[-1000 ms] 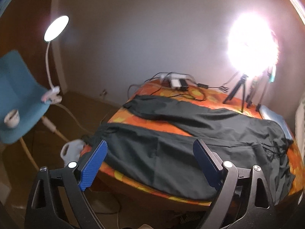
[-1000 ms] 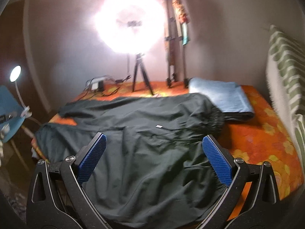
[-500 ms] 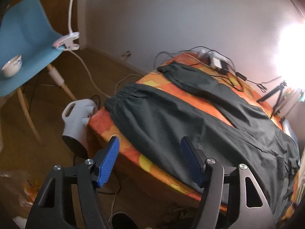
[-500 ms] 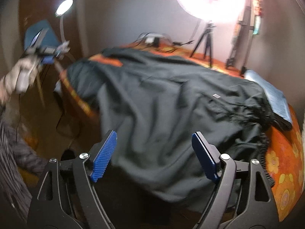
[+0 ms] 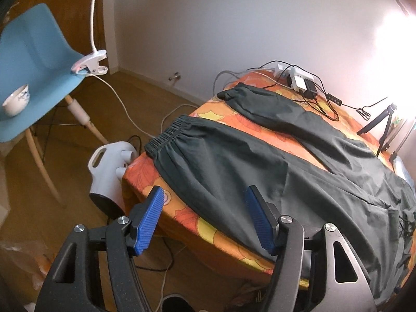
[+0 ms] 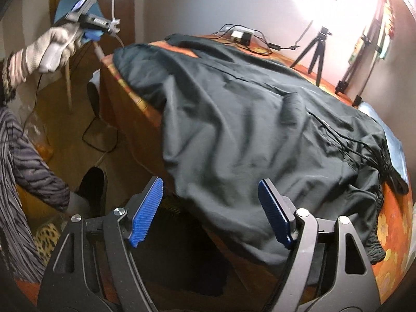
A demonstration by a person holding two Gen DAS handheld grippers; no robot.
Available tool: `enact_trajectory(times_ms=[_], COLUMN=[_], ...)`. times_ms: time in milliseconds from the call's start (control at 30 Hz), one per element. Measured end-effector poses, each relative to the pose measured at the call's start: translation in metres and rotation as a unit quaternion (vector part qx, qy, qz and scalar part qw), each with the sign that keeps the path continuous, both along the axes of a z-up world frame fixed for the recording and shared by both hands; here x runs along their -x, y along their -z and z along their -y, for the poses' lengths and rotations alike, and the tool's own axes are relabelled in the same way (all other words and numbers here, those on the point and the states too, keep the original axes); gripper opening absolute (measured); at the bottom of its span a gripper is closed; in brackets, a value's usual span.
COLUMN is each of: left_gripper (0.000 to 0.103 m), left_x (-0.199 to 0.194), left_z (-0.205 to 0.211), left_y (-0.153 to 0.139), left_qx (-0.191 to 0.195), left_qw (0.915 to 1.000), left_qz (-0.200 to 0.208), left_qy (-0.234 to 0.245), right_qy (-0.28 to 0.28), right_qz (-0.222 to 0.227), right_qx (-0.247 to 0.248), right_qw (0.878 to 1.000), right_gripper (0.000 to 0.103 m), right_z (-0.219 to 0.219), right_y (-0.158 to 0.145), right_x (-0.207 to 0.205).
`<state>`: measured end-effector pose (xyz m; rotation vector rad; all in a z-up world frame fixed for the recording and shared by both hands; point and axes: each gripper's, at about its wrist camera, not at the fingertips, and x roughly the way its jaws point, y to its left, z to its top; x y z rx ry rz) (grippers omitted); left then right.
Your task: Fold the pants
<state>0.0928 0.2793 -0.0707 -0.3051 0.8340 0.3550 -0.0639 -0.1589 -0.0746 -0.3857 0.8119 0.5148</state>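
Dark green pants lie spread across a bed with an orange flowered cover. The two legs point left, and the near leg's elastic cuff reaches the bed corner. My left gripper hovers over the near leg's lower edge, open, its blue pads clear of the cloth. In the right wrist view the pants hang over the bed's near side. My right gripper is above that draped edge with its jaws closing; the pads touch nothing. A gloved hand holds the left gripper at upper left.
A blue chair carries a bowl and a clip lamp. A white appliance and cables sit on the floor by the bed corner. A power strip, a tripod and a folded blue cloth are on the bed.
Both grippers have come down toward the bed's near edge and their jaws have narrowed. The left view swung toward the leg cuffs; the right gripper rolled and moved over the draped edge.
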Motion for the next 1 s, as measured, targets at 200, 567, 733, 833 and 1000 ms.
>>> enact_trajectory(times_ms=[200,567,733,833,1000], left_gripper=[0.065,0.065,0.065,0.065,0.064], left_x=[0.004,0.011,0.009,0.008,0.008], left_z=[-0.015,-0.03,-0.028,-0.027,-0.025], left_y=[0.002,0.005,0.007,0.008,0.009], left_qx=[0.011,0.02,0.017,0.016,0.016], left_qw=[0.9998,0.9992,0.9995,0.9996,0.9996], left_qz=[0.001,0.002,-0.002,-0.004,-0.005], left_qy=[-0.018,-0.034,-0.027,-0.025,-0.022], right_qy=[-0.009,-0.009,0.0,0.005,0.004], right_qz=[0.007,0.014,0.011,0.01,0.001], right_qx=[0.037,0.081,0.081,0.08,0.069], right_qw=[0.999,0.997,0.997,0.997,0.998], right_gripper=[0.079,0.061,0.046,0.036,0.033], right_z=[-0.011,-0.02,-0.017,-0.015,-0.013], right_y=[0.01,0.023,0.023,0.023,0.021], right_x=[0.001,-0.004,-0.009,-0.011,-0.012])
